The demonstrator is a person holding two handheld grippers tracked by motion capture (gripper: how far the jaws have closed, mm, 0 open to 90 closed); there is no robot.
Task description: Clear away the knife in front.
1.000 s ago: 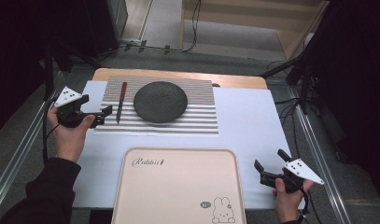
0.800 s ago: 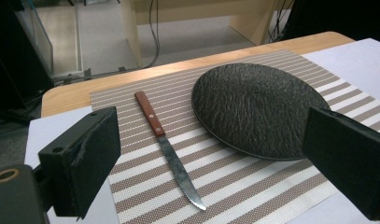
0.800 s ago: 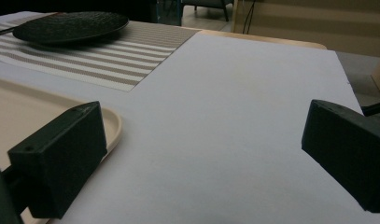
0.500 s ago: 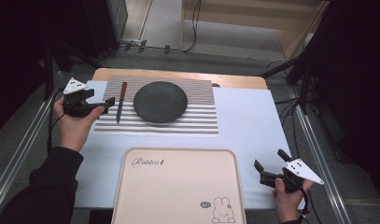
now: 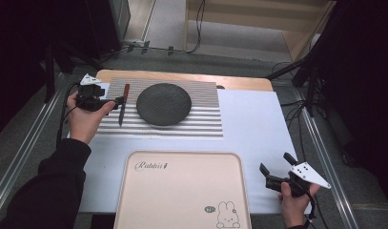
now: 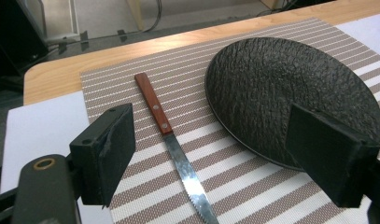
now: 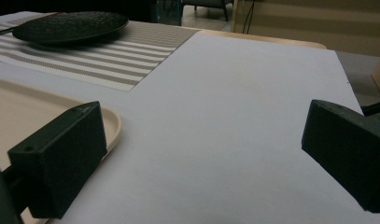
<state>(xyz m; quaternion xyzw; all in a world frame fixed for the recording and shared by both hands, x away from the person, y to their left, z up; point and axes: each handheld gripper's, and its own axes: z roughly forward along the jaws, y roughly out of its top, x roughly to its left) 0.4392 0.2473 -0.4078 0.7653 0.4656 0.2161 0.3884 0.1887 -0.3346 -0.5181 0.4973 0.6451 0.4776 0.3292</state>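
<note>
White paper (image 5: 249, 129) covers most of a wooden table (image 5: 182, 77), whose bare edge shows along the far side and at the rounded far-left corner. Dark floor and metal rails run down both long sides, so the open ground for moving is the paper to the right of the striped mat (image 5: 182, 125) and the strip between that mat and the beige tray (image 5: 182, 191).

On the mat lies a knife (image 5: 123, 104) with a reddish wooden handle pointing away and its toothed blade toward the person. Just to its right, not touching, sits a dark round plate (image 5: 163, 103). The left gripper (image 5: 119, 100) hovers at the mat's left edge, right over the knife. In the left gripper view its jaws have just been closing a little, yet they stand apart with the knife (image 6: 171, 144) lying between them on the mat, unpressed. The blade tip is cut off at the bottom of that view, and the right-hand jaw hides part of the plate (image 6: 290, 93).

The right gripper (image 5: 276, 171) rests near the table's front right corner beside the tray, jaws spread with nothing between them. The tray's near edge is cut off in the high view.
</note>
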